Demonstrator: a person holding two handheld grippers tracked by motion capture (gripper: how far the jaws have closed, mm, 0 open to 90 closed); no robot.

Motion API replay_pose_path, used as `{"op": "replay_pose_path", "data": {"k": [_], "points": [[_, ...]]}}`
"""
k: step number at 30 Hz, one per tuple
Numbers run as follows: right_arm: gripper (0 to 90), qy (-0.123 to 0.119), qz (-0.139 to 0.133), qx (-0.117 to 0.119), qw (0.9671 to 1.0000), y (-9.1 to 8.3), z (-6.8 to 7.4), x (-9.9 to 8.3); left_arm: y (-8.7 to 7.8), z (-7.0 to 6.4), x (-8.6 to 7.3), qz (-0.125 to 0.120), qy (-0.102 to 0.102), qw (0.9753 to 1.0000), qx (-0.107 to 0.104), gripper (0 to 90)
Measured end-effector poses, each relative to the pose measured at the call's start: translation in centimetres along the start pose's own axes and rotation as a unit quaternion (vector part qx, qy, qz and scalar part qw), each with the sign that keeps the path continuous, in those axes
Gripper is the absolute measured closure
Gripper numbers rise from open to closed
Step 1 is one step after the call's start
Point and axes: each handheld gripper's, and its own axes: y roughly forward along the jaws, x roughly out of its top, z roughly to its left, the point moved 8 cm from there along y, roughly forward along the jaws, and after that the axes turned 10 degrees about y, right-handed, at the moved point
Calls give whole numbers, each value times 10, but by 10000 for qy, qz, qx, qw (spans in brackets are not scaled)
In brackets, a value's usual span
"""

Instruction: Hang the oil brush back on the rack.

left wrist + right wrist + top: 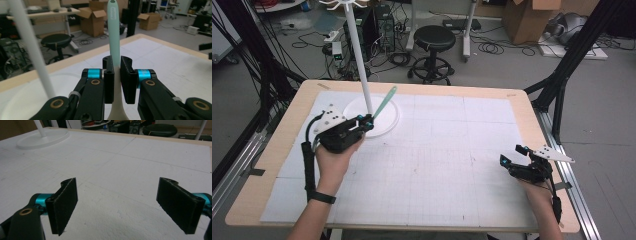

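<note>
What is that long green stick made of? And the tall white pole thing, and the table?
The green stick looks like smooth matte plastic or silicone: even mint colour, rounded tip, stamped oval mark. Held in the left gripper. The white pole and its round base look like glossy plastic or painted metal; hard to tell. The table has a pale wood-looking rim, with a white gridded mat on top, maybe foam or paper.

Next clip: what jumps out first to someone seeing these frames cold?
The left gripper, at the table's far left, is shut on a mint-green utensil handle that points up and away. Just beyond it stands a tall white pole on a round white base. The right gripper hovers open near the table's right edge.
</note>
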Motion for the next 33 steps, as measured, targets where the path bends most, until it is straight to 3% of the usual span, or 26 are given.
{"op": "replay_pose_path", "data": {"k": [1, 2, 3, 10, 18, 23, 30, 33], "points": [[166, 1, 1, 3, 10000, 0, 0, 0, -7, 12, 4, -82, 30, 9998, 170, 822], [166, 1, 1, 3, 10000, 0, 0, 0, -7, 12, 4, -82, 30, 9998, 170, 822], [166, -10, 11, 3, 10000, 0, 0, 0, -14, 21, 8, -132, 62, 9995, 276, 822], [166, -3, 27, 2, 10000, 1, 0, -1, -36, 47, 29, -421, 138, 9969, 647, 821], [166, -23, -1, 2, 10000, 1, 0, 0, -51, 68, 50, -678, 161, 9935, 903, 822], [166, -6, 2, 3, 10000, 1, 0, 0, -61, 85, 71, -927, 132, 9895, 1105, 822], [166, -34, -2, 3, 10000, 1, -1, 0, -68, 97, 87, -1129, 120, 9859, 1228, 822], [166, 0, 9, 6, 10000, 1, 0, 0, -71, 101, 94, -1148, 210, 9849, 1279, 821]]}}
